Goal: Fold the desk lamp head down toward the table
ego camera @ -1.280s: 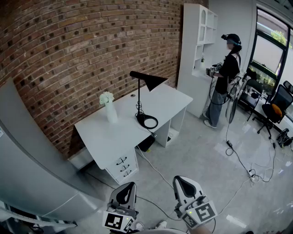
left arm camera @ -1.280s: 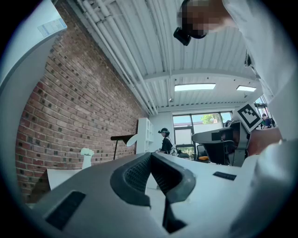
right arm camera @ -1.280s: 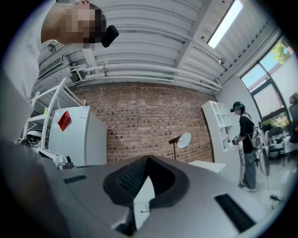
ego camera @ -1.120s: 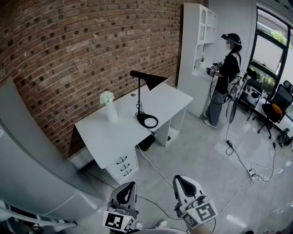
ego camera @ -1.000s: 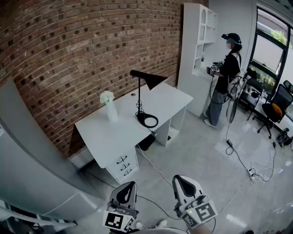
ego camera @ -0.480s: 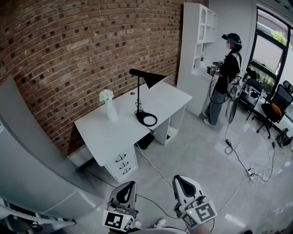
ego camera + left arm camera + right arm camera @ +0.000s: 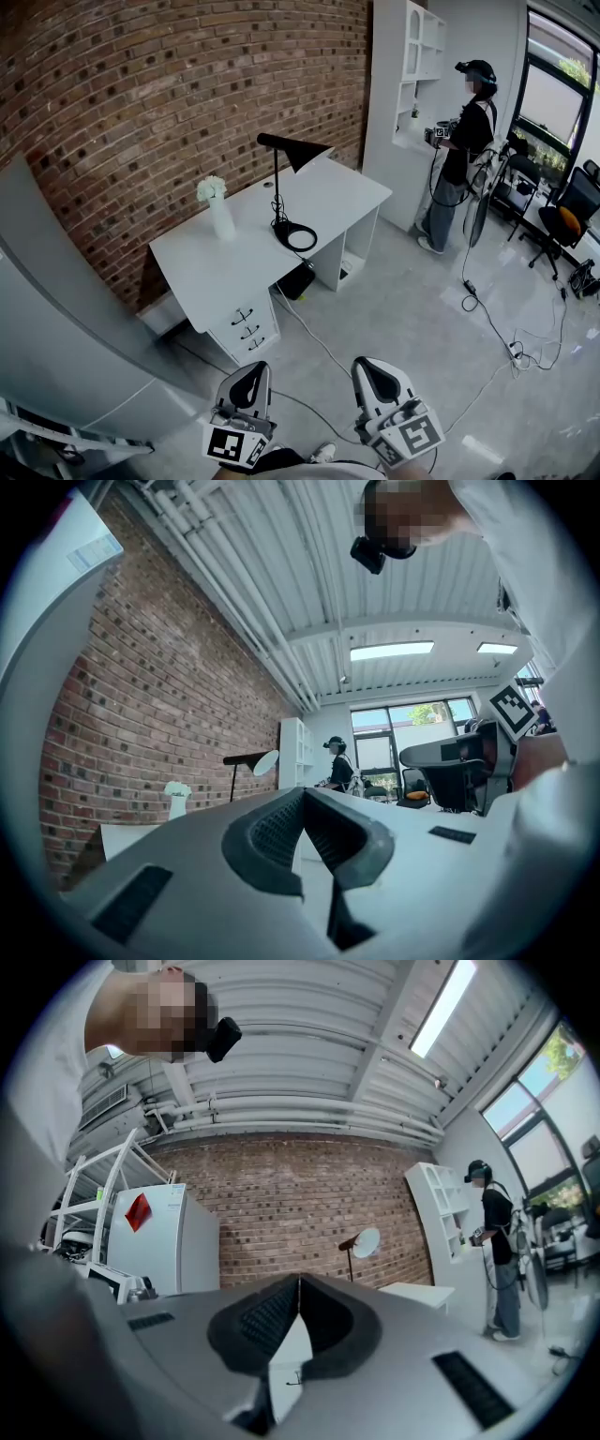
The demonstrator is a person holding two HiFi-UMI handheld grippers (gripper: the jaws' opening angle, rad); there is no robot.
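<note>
You are holding your grey left gripper (image 7: 249,380) and right gripper (image 7: 373,373) closed on nothing, well apart from the black cone-headed desk lamp (image 7: 277,178) standing on the white desk (image 7: 356,202). Pressing the head hard risks tipping the lamp onto the white flower vase (image 7: 221,217) nearby. Its hinge is too small to make out.

We are holding the left gripper (image 7: 251,371) and right gripper (image 7: 365,366) side by side, the desk (image 7: 342,192) lying well ahead of them. On it the desk lamp (image 7: 277,183) is standing, the vase (image 7: 221,217) sitting to its left. Far ahead-right of the right gripper a person (image 7: 462,141) is standing beside the shelf unit (image 7: 398,94).
</note>
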